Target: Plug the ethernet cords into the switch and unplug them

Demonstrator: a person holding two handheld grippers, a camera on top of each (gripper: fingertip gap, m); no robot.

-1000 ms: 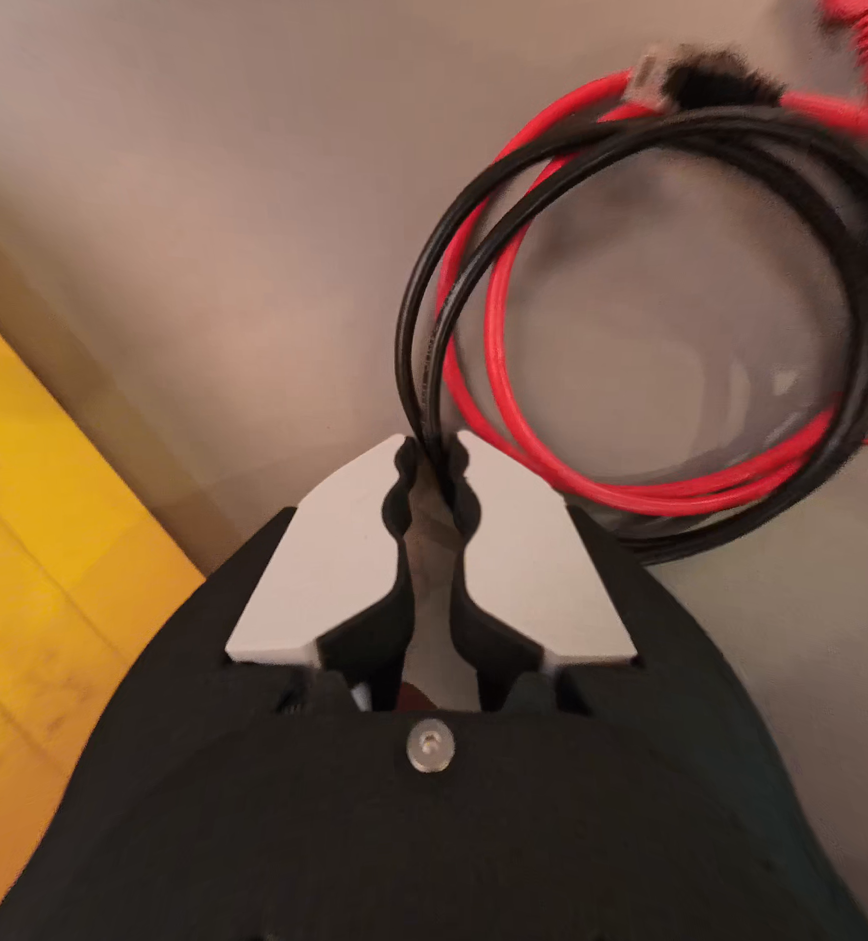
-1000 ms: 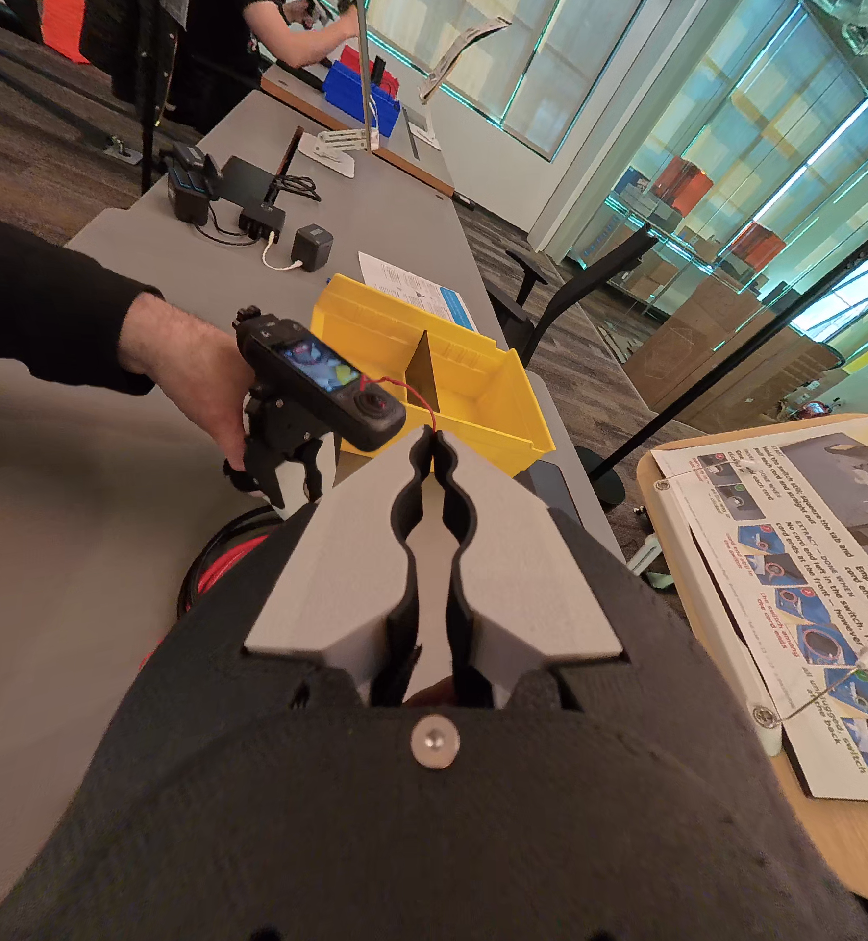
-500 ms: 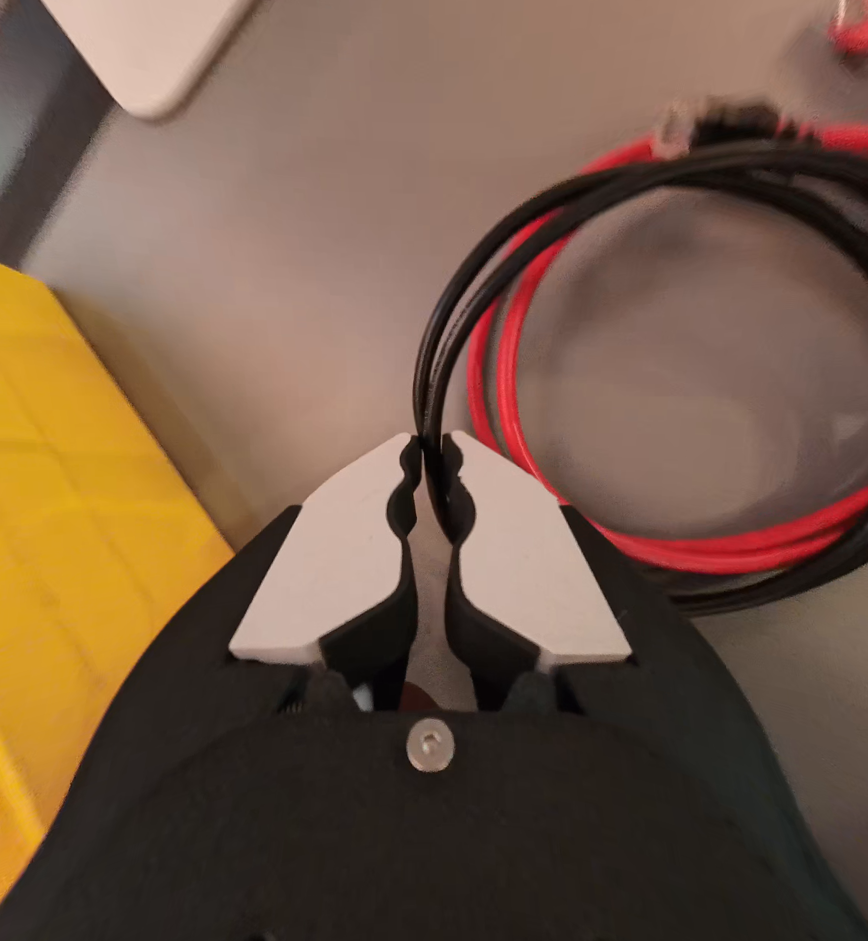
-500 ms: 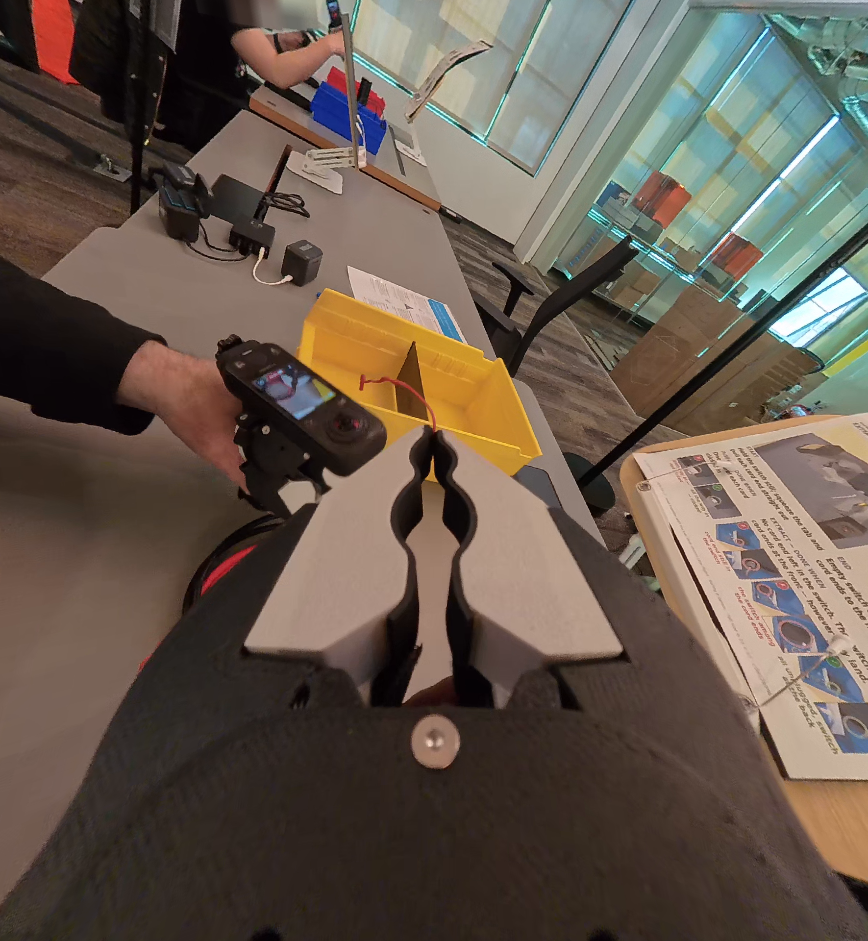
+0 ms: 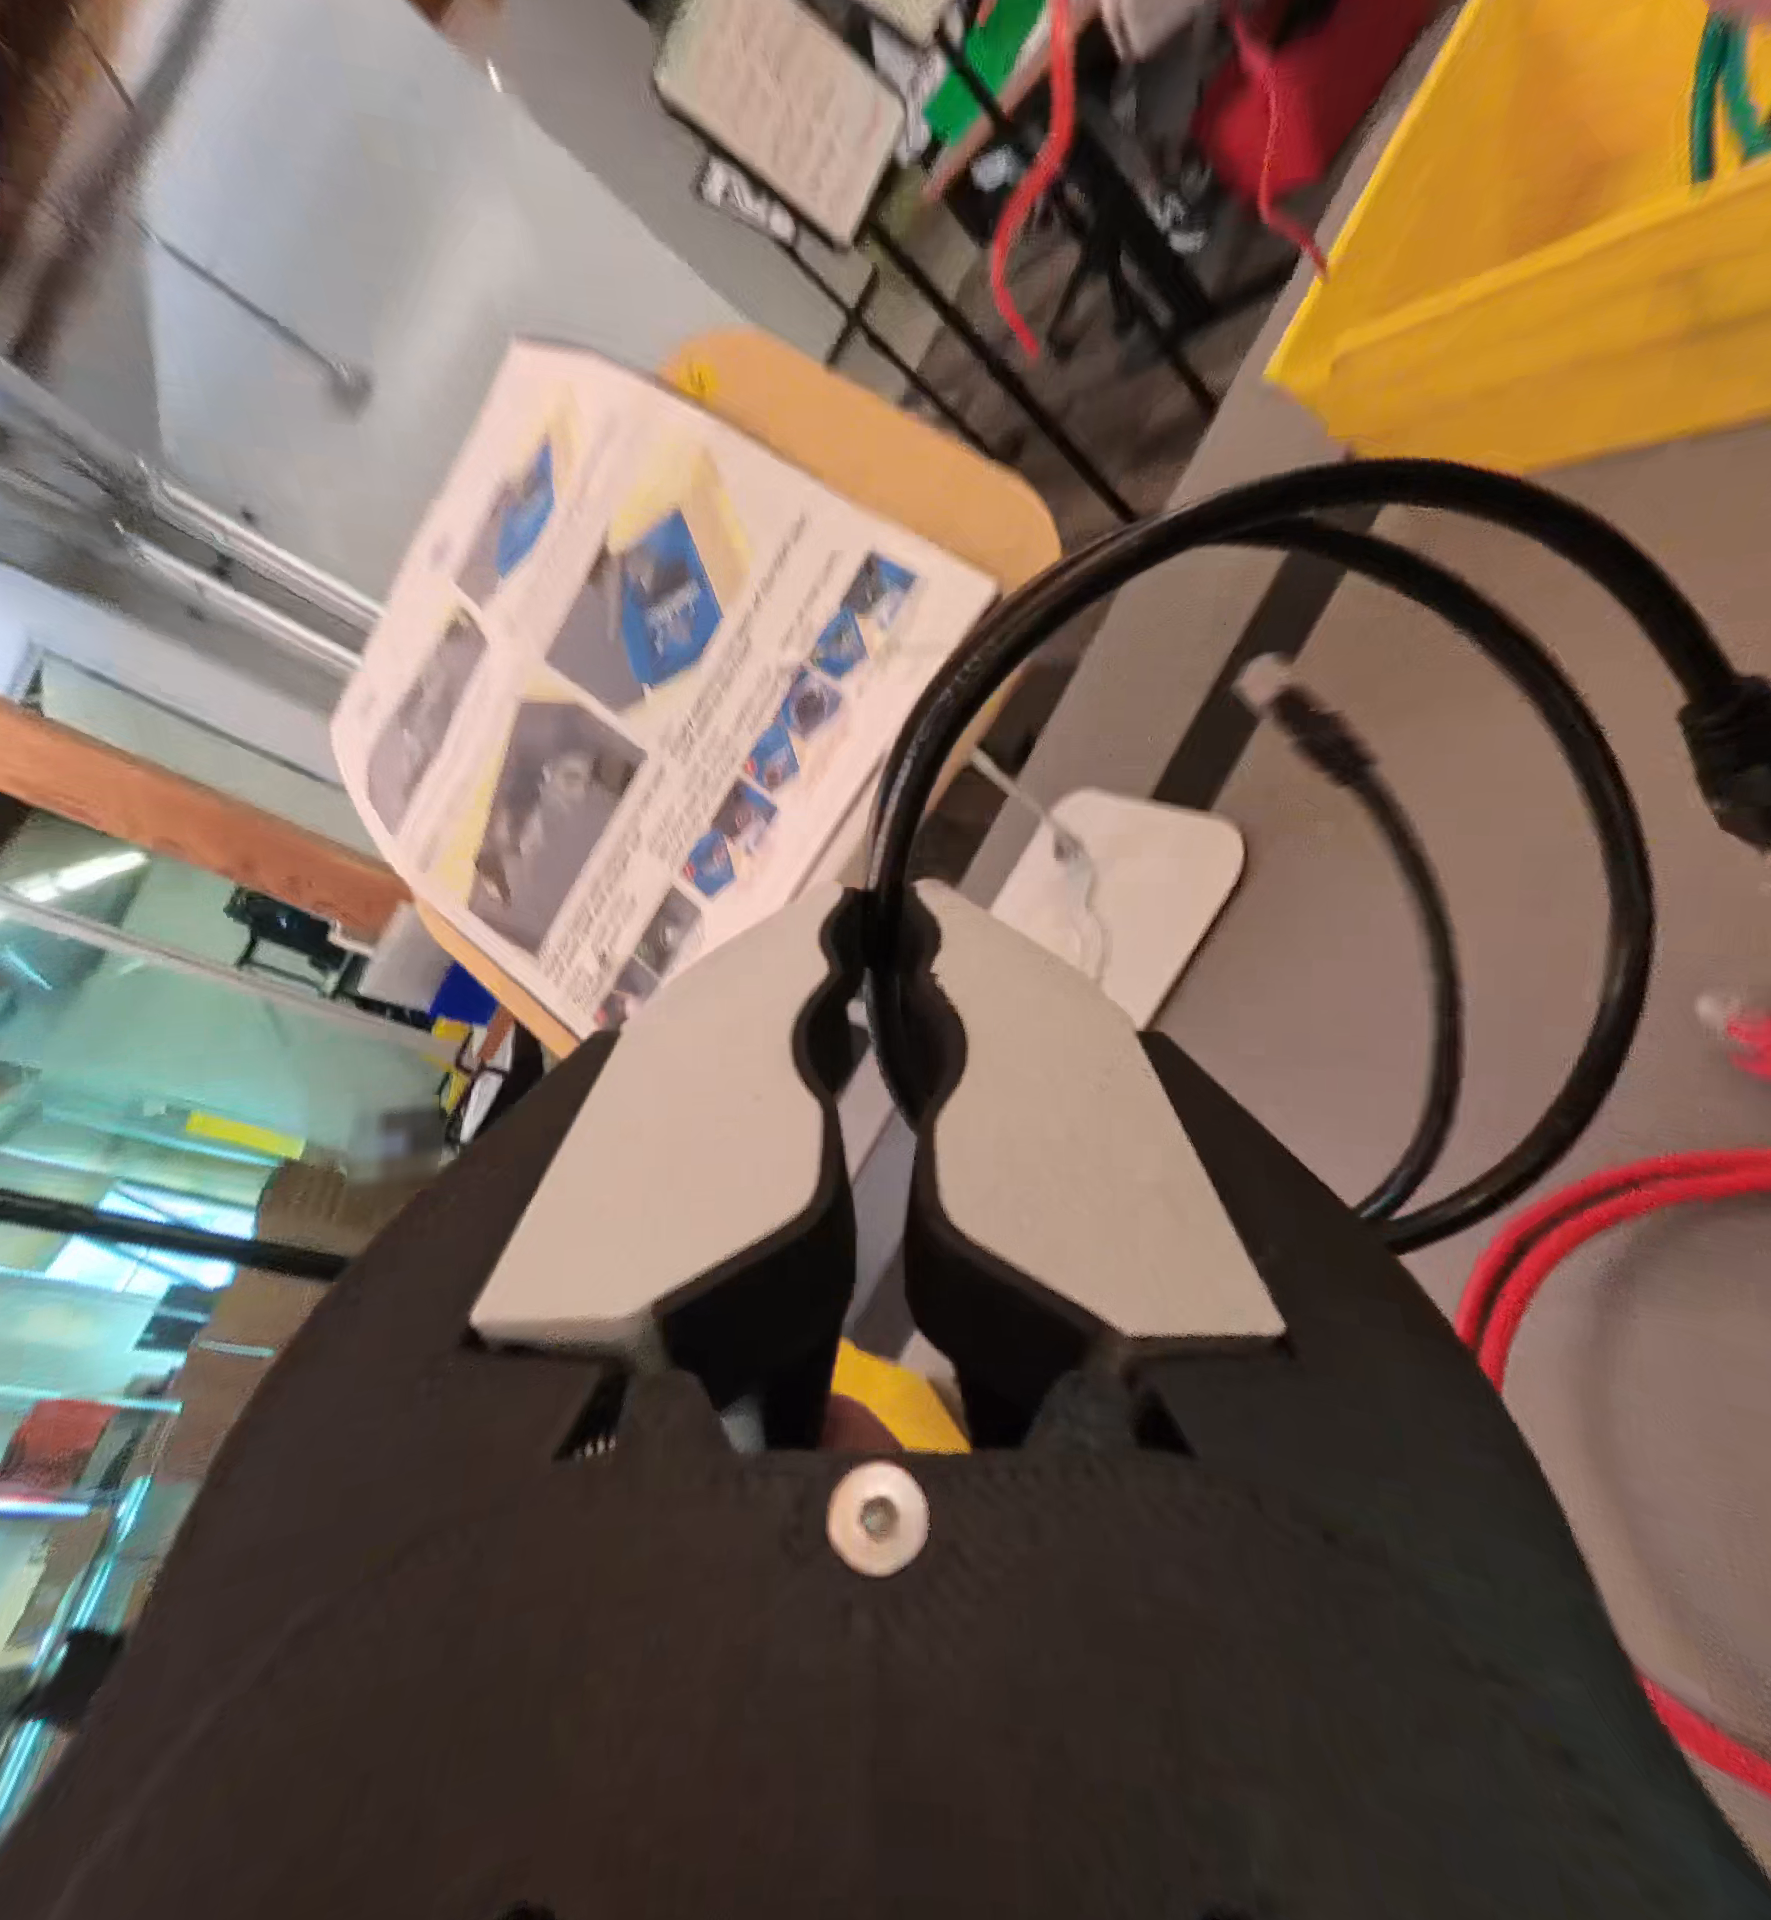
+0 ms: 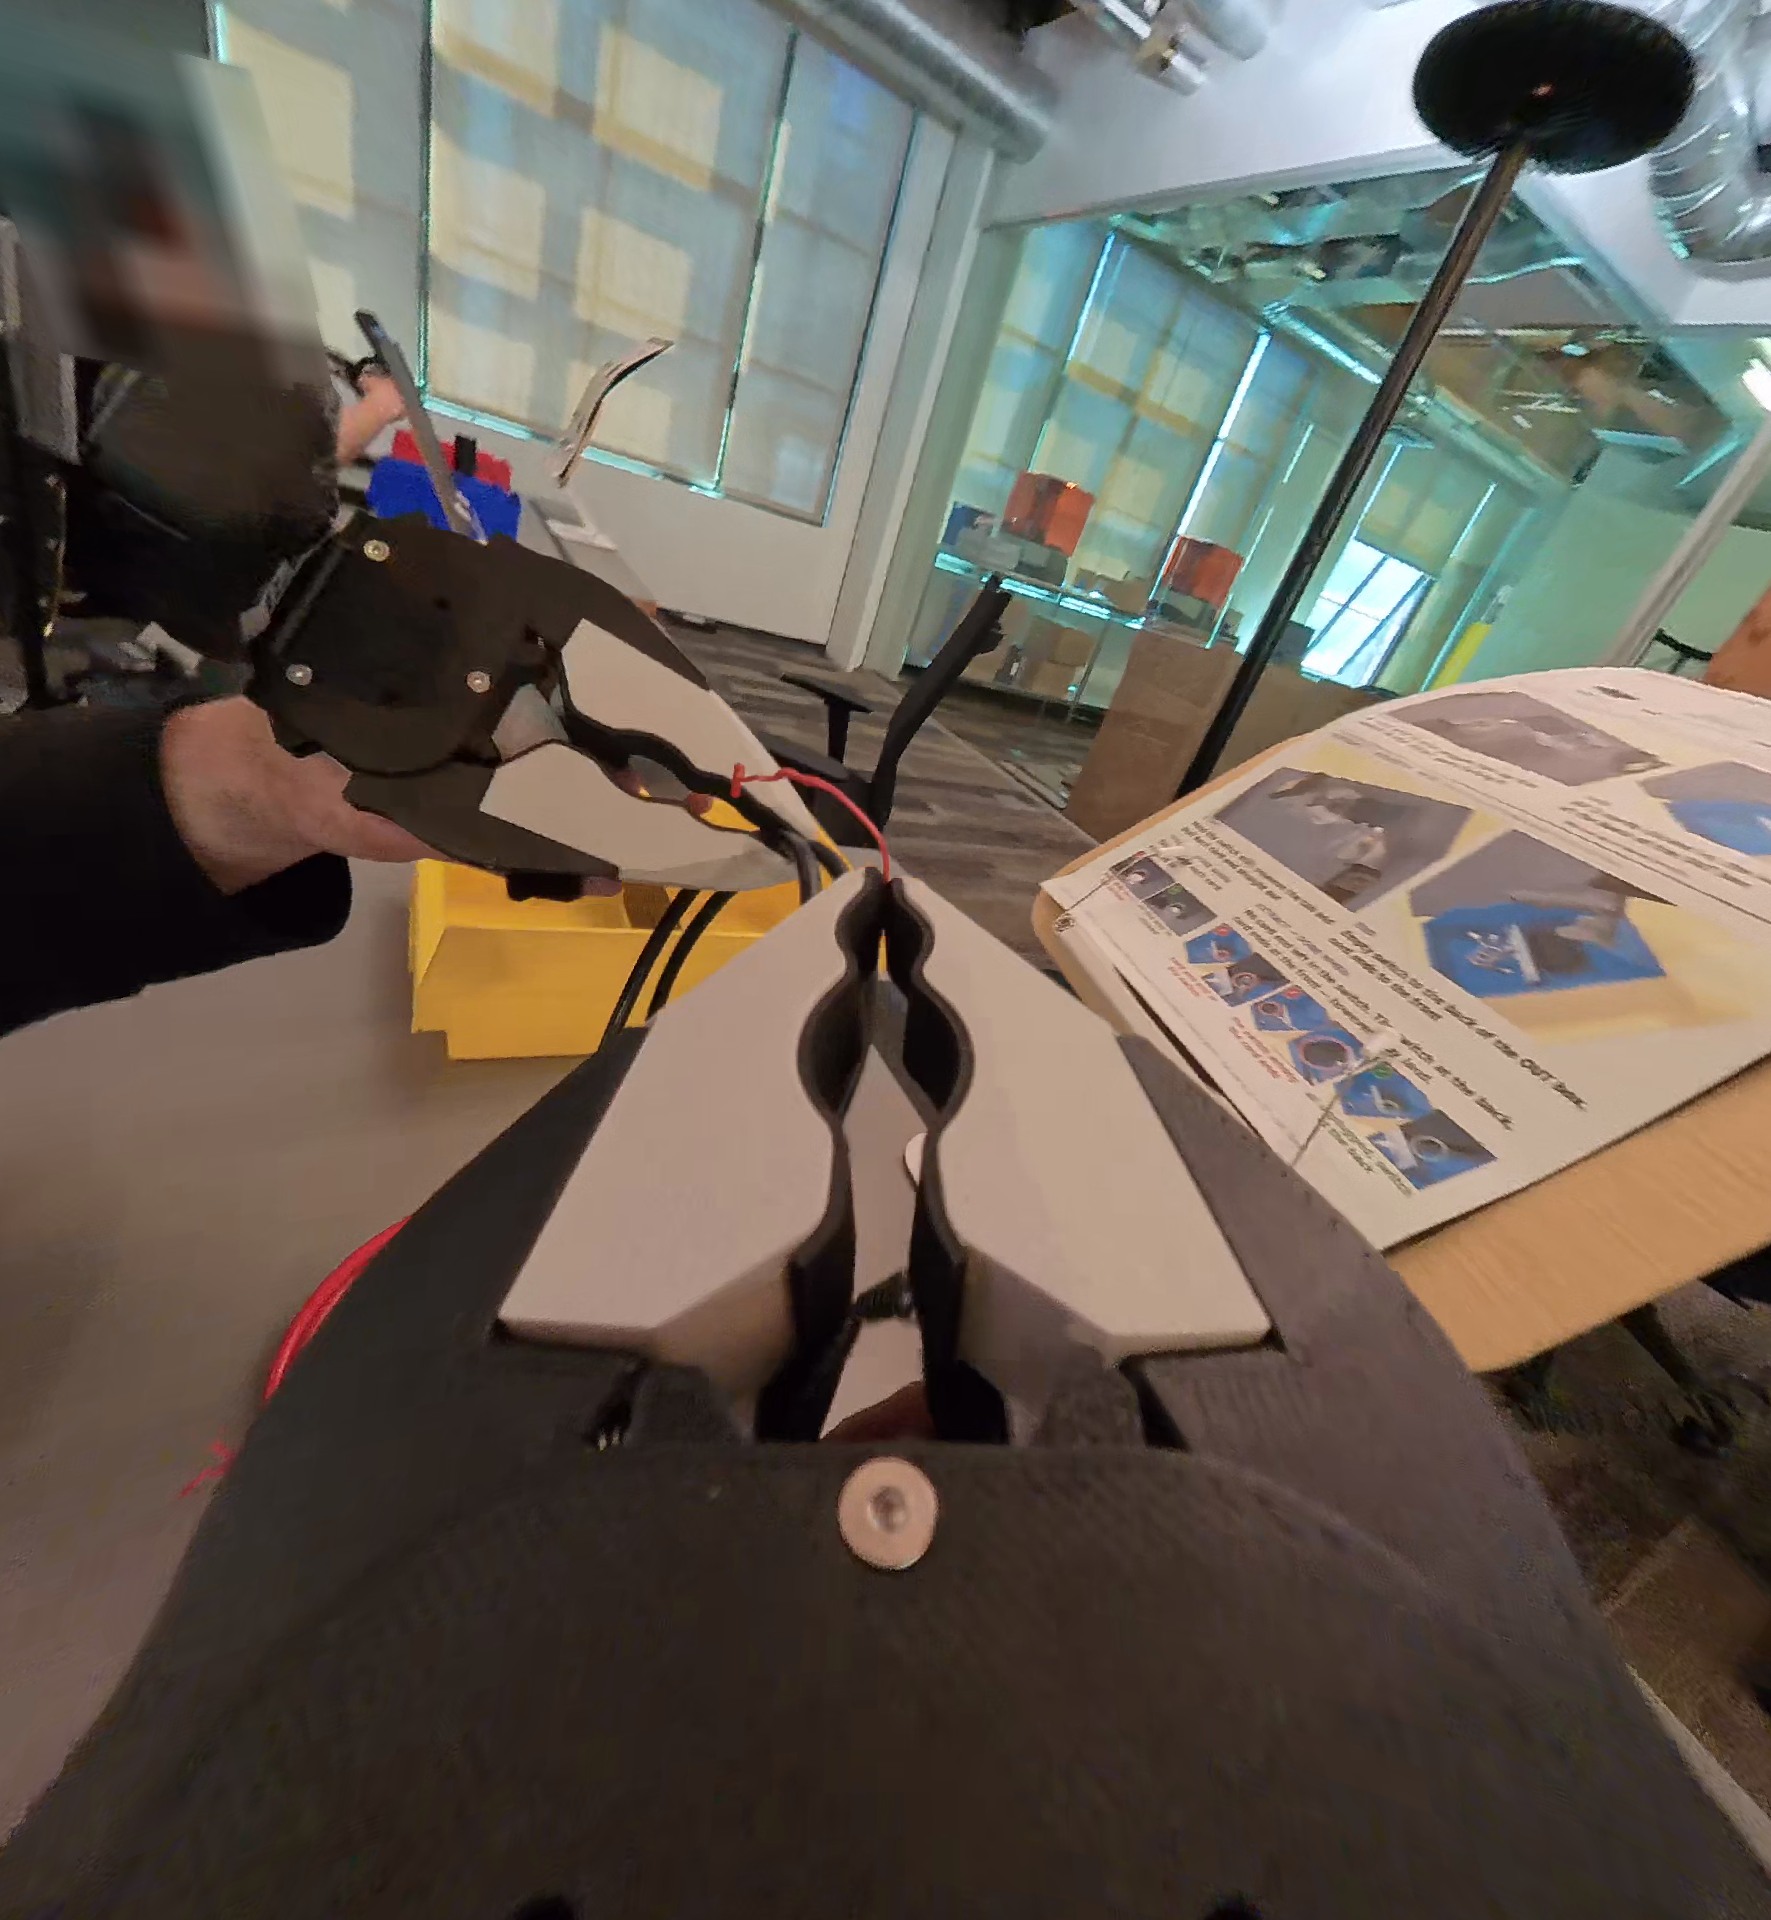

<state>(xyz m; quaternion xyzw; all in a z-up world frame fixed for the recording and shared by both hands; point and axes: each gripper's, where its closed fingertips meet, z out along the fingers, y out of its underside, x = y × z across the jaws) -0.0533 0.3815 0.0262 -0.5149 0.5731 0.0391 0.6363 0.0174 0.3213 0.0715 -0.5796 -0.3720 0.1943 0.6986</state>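
From the left wrist view, the left gripper (image 5: 883,935) is tipped sideways, its jaws pinching the black ethernet cord (image 5: 1546,914), whose loops hang free over the grey table (image 5: 1691,1455). One black plug (image 5: 1764,769) dangles at the frame's right edge. The red ethernet cord (image 5: 1629,1184) lies on the table, cut off at the right. The yellow bin (image 5: 1587,312) sits near the table's far edge; everything is blurred.

From the right wrist view, the right gripper (image 6: 883,904) has its jaws pressed together on nothing, held above the table's edge. A hand (image 6: 247,800) carries the left gripper aloft before the bin, cord trailing down behind the right fingers. No switch can be made out.
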